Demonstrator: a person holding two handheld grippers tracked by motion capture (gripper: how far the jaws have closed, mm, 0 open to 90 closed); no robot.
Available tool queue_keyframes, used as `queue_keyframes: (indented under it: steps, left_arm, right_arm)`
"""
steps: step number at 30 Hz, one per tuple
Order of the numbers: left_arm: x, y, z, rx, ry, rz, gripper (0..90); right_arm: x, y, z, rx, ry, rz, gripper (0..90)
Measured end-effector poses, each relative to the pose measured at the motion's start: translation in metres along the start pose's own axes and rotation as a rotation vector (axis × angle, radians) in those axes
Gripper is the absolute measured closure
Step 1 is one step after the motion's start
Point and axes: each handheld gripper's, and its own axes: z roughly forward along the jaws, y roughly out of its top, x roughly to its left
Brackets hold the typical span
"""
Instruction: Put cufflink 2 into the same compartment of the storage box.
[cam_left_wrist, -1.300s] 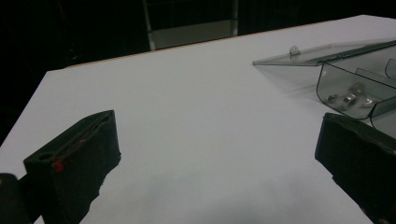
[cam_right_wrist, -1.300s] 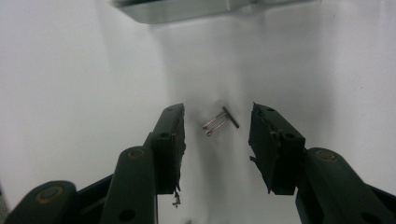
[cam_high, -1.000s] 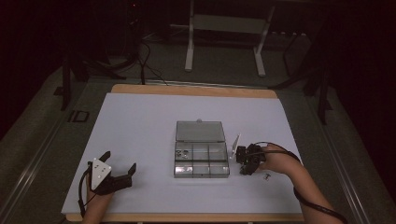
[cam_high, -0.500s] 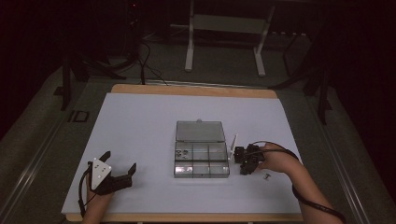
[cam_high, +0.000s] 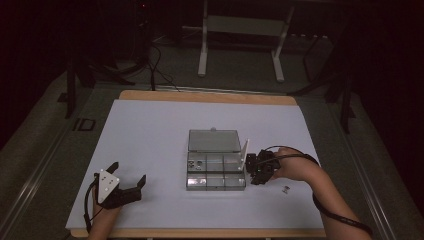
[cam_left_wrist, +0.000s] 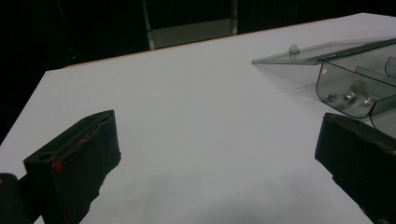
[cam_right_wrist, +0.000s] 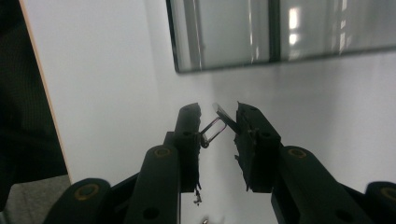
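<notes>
A white table (cam_high: 150, 130) carried a clear plastic box (cam_high: 216, 173) near its middle, its lid (cam_high: 214, 140) laid open on the far side and its body split into small compartments. In the left gripper view the lid (cam_left_wrist: 299, 53) sloped back from the box (cam_left_wrist: 355, 88), and a few small metal parts (cam_left_wrist: 348, 98) lay in the nearest compartment.

The right gripper (cam_high: 260, 167) sat just beside the box's right edge, held by the person's right hand (cam_high: 295, 167), with a cable looping over the wrist. A thin white strip (cam_high: 243, 155) stood slanted between that gripper and the box; what it was could not be told. A small metal piece (cam_high: 286, 189) lay on the table near the hand, on the near side and apart from it.

In the right gripper view, the right gripper (cam_right_wrist: 218, 122) had its jaws nearly closed around a small wire clip (cam_right_wrist: 214, 128). The clip ran aslant across the narrow gap, its looped end against the left jaw and its flat end against the right jaw, so it was pinched between the tips. The corner of the box (cam_right_wrist: 280, 32) lay just beyond the tips, not touching them.

The left gripper (cam_high: 127, 182) rested on the table near its front left corner, well apart from the box, with its jaws spread wide and nothing between them. In the left gripper view, bare table showed between them.
</notes>
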Motion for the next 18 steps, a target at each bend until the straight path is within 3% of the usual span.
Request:
queue_keyframes:
  steps: [7,18]
  left_arm:
    - [0.0,0.0,0.0,-0.001,-0.001,0.0,0.9]
    - [0.0,0.0,0.0,-0.001,-0.003,0.001,0.9]
  right_arm:
    - [0.004,0.024,-0.011,-0.011,-0.013,-0.02,70.6]
    - [0.011,0.063,-0.011,-0.006,-0.016,-0.068,70.6]
